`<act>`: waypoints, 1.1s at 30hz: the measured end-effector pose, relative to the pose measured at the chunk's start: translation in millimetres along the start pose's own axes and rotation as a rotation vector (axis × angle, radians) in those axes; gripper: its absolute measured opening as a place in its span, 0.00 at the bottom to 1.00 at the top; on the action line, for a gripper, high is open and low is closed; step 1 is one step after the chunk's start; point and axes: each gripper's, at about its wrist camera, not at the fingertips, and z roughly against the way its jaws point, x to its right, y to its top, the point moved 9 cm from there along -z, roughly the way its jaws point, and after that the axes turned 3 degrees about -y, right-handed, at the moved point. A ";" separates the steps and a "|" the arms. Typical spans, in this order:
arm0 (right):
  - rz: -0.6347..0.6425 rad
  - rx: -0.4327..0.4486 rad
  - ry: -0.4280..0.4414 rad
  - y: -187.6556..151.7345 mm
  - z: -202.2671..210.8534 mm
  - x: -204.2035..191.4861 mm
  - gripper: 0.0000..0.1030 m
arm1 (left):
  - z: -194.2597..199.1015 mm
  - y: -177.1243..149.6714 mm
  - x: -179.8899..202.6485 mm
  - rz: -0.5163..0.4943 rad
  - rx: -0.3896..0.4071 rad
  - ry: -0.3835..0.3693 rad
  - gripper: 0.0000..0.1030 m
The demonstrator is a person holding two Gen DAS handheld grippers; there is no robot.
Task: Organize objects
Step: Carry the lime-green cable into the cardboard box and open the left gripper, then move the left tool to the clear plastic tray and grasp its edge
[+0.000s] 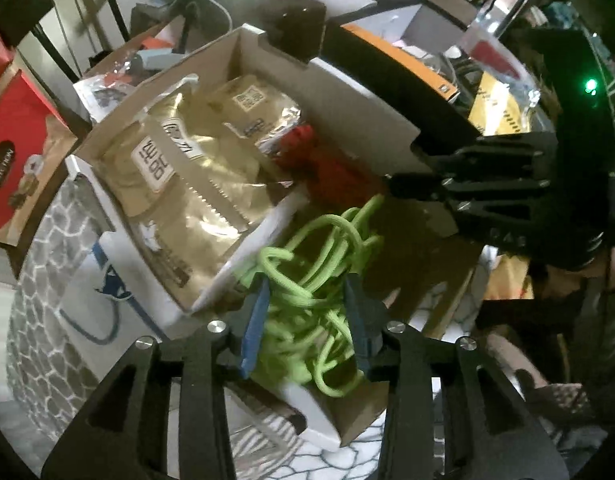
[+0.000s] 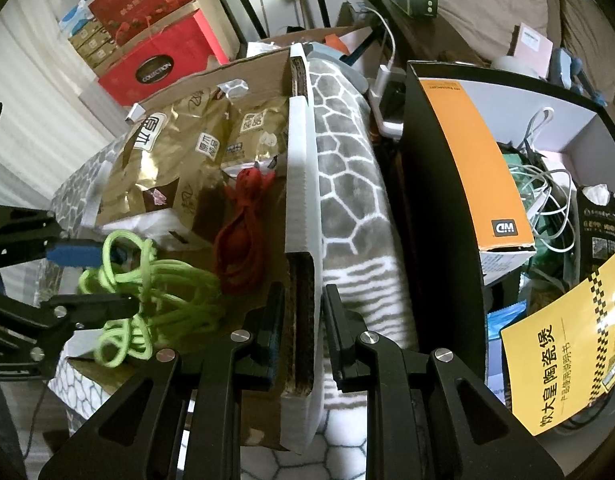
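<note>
Lowering tangled lime-green cord (image 1: 315, 288), clamped in left tongs (image 1: 303, 320) at lower centre, into open cardboard box (image 1: 347, 92); right tongs (image 2: 299, 336), apparently clamped, steady its wall; release only once fully inside.

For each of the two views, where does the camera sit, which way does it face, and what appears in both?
Left wrist: rides the left tongs, looking down into the cardboard box; they grip the green cord. The right tongs show at right.
Right wrist: rides the right tongs, looking along the box wall they straddle. The left tongs show at left.
Shared: box, green cord, red cord, gold packets.
</note>
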 end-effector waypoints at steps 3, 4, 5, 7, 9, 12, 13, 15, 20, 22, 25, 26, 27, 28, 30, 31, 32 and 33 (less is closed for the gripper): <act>-0.004 0.001 0.000 -0.5 1.1 2.6 0.20 | 7.8 -5.1 0.8 0.006 0.020 -0.014 0.45; -0.005 0.002 -0.001 -1.0 1.7 4.0 0.20 | 11.2 -4.1 0.2 0.011 0.034 -0.020 0.47; -0.007 0.003 -0.001 -1.2 2.4 4.7 0.20 | 17.8 -5.4 0.6 0.020 0.054 -0.033 0.52; -0.011 0.003 0.005 -0.8 3.8 6.6 0.20 | 35.6 -11.3 1.3 0.042 0.106 -0.070 0.56; -0.011 0.005 0.003 -0.5 4.3 7.0 0.20 | 49.7 -18.2 -2.6 0.067 0.146 -0.078 0.58; -0.010 0.007 0.006 -0.2 4.3 6.4 0.20 | 65.7 -33.3 -11.1 0.100 0.182 -0.075 0.58; -0.009 0.007 0.007 -0.1 4.3 6.3 0.20 | 70.1 -41.0 -17.2 0.116 0.191 -0.062 0.58; -0.008 0.008 0.009 -0.2 4.3 5.8 0.20 | 74.0 -56.5 -30.7 0.159 0.193 -0.035 0.58; 0.001 0.010 0.003 -0.6 4.5 3.2 0.20 | 76.5 -105.0 -79.5 0.296 0.180 0.103 0.58; -0.001 0.010 0.004 -0.6 4.6 2.9 0.21 | 77.3 -122.5 -95.2 0.342 0.182 0.134 0.58; -0.004 0.010 0.007 -1.0 4.8 2.9 0.21 | 79.3 -147.8 -118.4 0.408 0.194 0.180 0.58; -0.003 0.010 0.006 -1.2 4.8 2.4 0.21 | 79.2 -155.4 -125.7 0.430 0.197 0.199 0.58; -0.003 0.010 0.005 -1.3 4.5 2.5 0.21 | 78.7 -161.7 -133.2 0.443 0.196 0.227 0.58; -0.003 0.009 0.006 -1.4 4.6 3.2 0.21 | 77.4 -168.7 -140.4 0.447 0.189 0.266 0.58; -0.002 0.009 0.002 -1.4 4.7 3.8 0.21 | 72.7 -178.8 -149.4 0.460 0.176 0.294 0.58; -0.001 0.009 0.001 -1.3 4.7 3.8 0.21 | 69.0 -183.0 -153.5 0.478 0.173 0.275 0.58; -0.002 0.009 0.001 -1.2 4.5 3.9 0.21 | 65.6 -185.8 -157.2 0.496 0.172 0.259 0.58; -0.003 0.009 0.001 -0.9 4.3 4.1 0.21 | 62.4 -188.8 -160.4 0.510 0.173 0.252 0.58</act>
